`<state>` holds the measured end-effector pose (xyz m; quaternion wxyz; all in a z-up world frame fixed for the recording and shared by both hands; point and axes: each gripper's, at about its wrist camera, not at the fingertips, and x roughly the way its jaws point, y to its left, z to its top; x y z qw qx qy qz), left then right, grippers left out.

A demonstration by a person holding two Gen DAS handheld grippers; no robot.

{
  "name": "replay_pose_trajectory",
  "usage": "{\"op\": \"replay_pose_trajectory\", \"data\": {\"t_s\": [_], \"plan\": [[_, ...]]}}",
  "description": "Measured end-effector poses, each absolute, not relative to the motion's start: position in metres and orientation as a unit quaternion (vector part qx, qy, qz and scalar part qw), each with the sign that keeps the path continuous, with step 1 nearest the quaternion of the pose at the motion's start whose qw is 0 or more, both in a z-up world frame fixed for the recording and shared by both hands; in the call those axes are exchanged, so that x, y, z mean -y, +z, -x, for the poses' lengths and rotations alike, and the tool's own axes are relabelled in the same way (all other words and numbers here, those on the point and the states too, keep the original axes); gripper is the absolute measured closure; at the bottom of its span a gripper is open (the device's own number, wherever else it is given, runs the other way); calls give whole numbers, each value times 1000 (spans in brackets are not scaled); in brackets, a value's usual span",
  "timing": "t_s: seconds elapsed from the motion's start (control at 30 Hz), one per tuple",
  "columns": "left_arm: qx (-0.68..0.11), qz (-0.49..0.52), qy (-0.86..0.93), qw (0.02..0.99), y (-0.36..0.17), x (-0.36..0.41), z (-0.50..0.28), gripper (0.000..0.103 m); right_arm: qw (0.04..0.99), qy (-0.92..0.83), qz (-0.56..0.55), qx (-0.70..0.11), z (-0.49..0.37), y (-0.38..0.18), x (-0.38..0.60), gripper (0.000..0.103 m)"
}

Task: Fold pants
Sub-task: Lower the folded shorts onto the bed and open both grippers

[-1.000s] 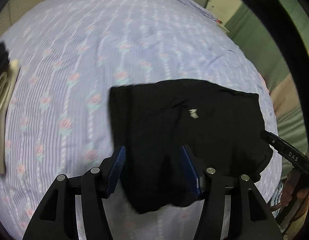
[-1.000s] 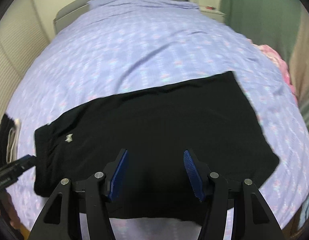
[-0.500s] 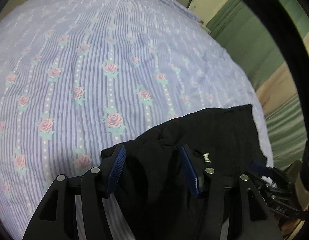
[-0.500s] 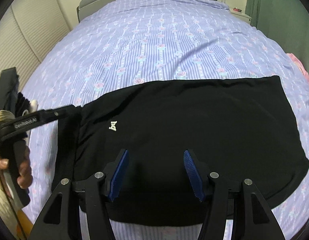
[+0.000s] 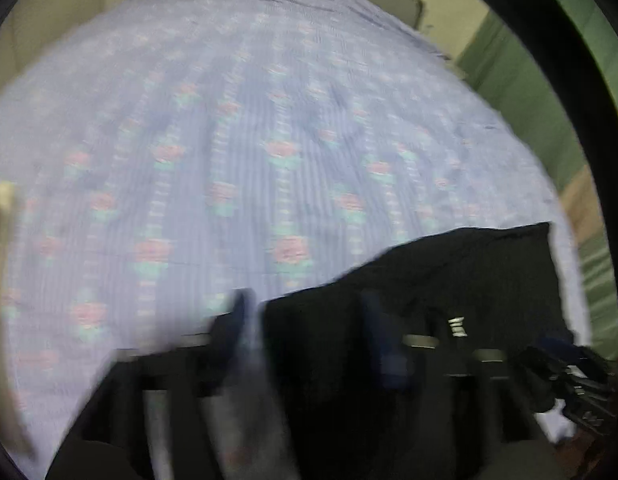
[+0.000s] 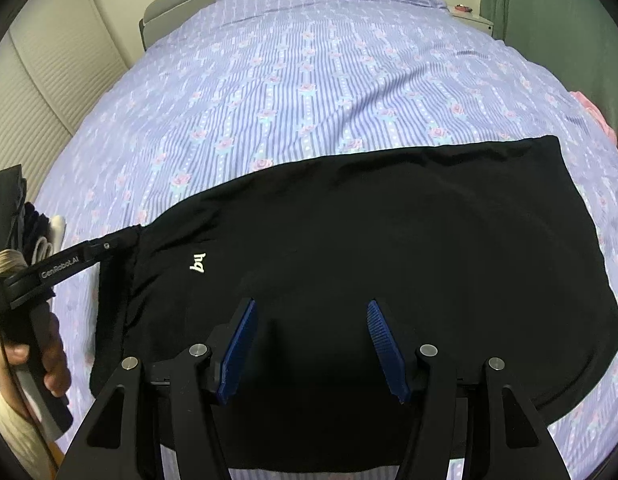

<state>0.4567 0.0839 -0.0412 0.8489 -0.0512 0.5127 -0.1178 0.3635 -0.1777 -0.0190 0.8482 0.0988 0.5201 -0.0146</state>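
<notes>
Pants (image 6: 369, 264), folded to a flat black rectangle at the near edge of the bed (image 6: 329, 80), with further folds judged to remain; left gripper (image 5: 305, 332), jaws just opening, straddles the left end; right gripper (image 6: 311, 344) half open, pads clear of cloth.

Soft, even indoor light, no hard shadows, no glare. Left wrist view badly motion-blurred: roses on bedsheet (image 5: 269, 152) smeared into streaks, left gripper (image 5: 305, 316) fingers ghosted & doubled, edges of black pants (image 5: 449, 280) fuzzy, small white logo barely readable. Right wrist view sharp: stripes on sheet crisp, blue pads of right gripper (image 6: 311, 320) clear, logo legible. Pants nearly featureless black, folds lost in dark. Strong fisheye bulge in both, bed curved like a dome, black vignette ring round corners. Slightly dimmer & greener toward curtain (image 6: 549, 12) side
</notes>
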Motion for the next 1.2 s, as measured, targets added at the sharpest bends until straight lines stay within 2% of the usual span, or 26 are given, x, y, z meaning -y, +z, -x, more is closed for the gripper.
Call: {"op": "replay_pose_trajectory", "data": {"t_s": [0.1,0.23,0.63,0.67,0.7,0.77,0.87,0.97,1.17,1.2], "plan": [[-497,53,-113,859,-26,-98,-433,26,851,-13,-94,-517,-360,-15,177,45],[-517,106,-160,834,-29,-112,-407,26,857,-4,-79,-509,-355,-8,175,45],[-558,270,-230,750,-105,-131,-413,27,857,14,-40,-514,-350,-11,163,45],[-557,285,-241,742,-108,-131,-415,31,857,14,-39,-514,-350,-11,162,45],[-556,296,-254,734,-111,-131,-414,41,857,12,-38,-514,-350,-12,162,45],[-563,316,-278,711,-115,-128,-413,50,857,14,-38,-513,-350,-12,160,45],[-558,309,-304,708,-107,-123,-405,55,858,17,-41,-512,-350,-14,158,45],[-549,300,-321,711,-99,-118,-407,54,857,19,-46,-512,-353,-17,157,45],[-578,308,-298,694,-122,-108,-419,55,856,11,-55,-515,-362,-24,157,45],[-582,307,-290,695,-121,-108,-418,61,855,11,-54,-515,-363,-25,157,45]]}}
